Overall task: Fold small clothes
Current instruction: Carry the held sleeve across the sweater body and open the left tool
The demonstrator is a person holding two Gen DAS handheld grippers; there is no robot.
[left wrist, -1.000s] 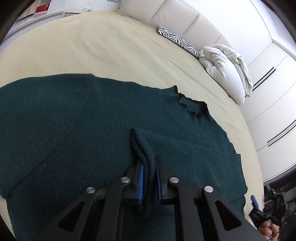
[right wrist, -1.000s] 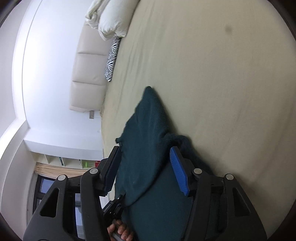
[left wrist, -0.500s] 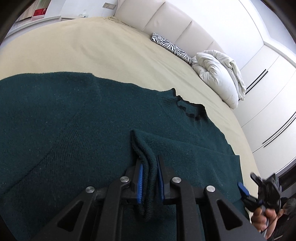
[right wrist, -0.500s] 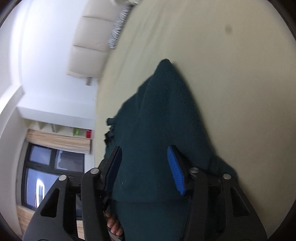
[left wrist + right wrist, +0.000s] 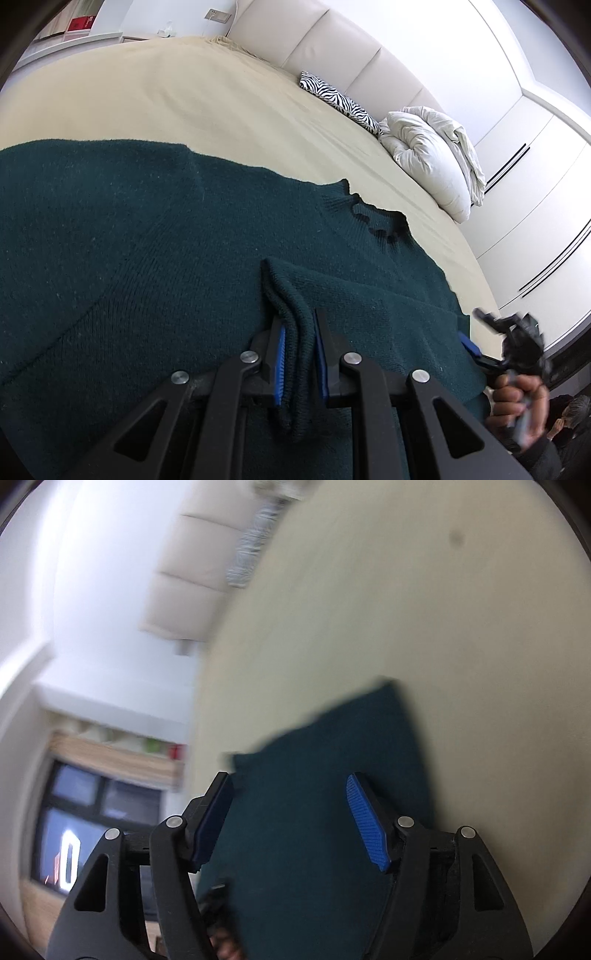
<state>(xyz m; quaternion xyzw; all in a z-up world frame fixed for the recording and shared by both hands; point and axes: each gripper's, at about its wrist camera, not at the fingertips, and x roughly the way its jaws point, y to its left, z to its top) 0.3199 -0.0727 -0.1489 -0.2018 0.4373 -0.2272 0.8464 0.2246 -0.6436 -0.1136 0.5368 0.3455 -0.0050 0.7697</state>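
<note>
A dark green knitted sweater (image 5: 147, 251) lies spread on the beige bed (image 5: 184, 92), its collar (image 5: 373, 221) toward the headboard. My left gripper (image 5: 299, 332) is shut on a folded sleeve cuff (image 5: 288, 295) and holds it over the sweater's body. My right gripper (image 5: 291, 801) is open and empty, its jaws wide apart above an edge of the sweater (image 5: 314, 812); that view is blurred. The right gripper also shows in the left wrist view (image 5: 513, 343), at the sweater's right edge, held by a hand.
A zebra-print cushion (image 5: 340, 99) and a bundled white duvet (image 5: 432, 155) lie by the padded headboard (image 5: 332, 40). White wardrobe doors (image 5: 535, 221) stand at the right. A window (image 5: 92, 812) and shelves show beyond the bed in the right wrist view.
My right gripper has swung away across the sweater's edge while staying open; its view has turned and blurred. My left gripper keeps the cuff and has barely moved.
</note>
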